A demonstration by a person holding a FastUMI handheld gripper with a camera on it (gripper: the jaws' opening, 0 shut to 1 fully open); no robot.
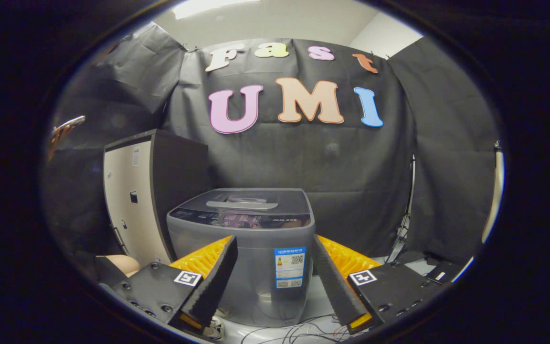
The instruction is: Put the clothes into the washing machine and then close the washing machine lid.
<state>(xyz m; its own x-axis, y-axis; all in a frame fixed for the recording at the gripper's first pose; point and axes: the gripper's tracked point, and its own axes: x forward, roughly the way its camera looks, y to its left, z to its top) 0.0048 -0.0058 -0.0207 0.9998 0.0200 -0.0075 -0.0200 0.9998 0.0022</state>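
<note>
My gripper (275, 267) is spread wide and holds nothing, with the washing machine (241, 248) just ahead between the fingers. Its lid (251, 200) lies flat and down. I can't spot any clothes, so they may be inside already or somewhere out of sight; I can't tell which. Loose cables (299, 329) trail on the floor at the machine's base and could snag the gripper if I drop low. A pale cabinet (132, 200) crowds the machine's side, and black cloth closes the booth in tightly, leaving little swing room.
</note>
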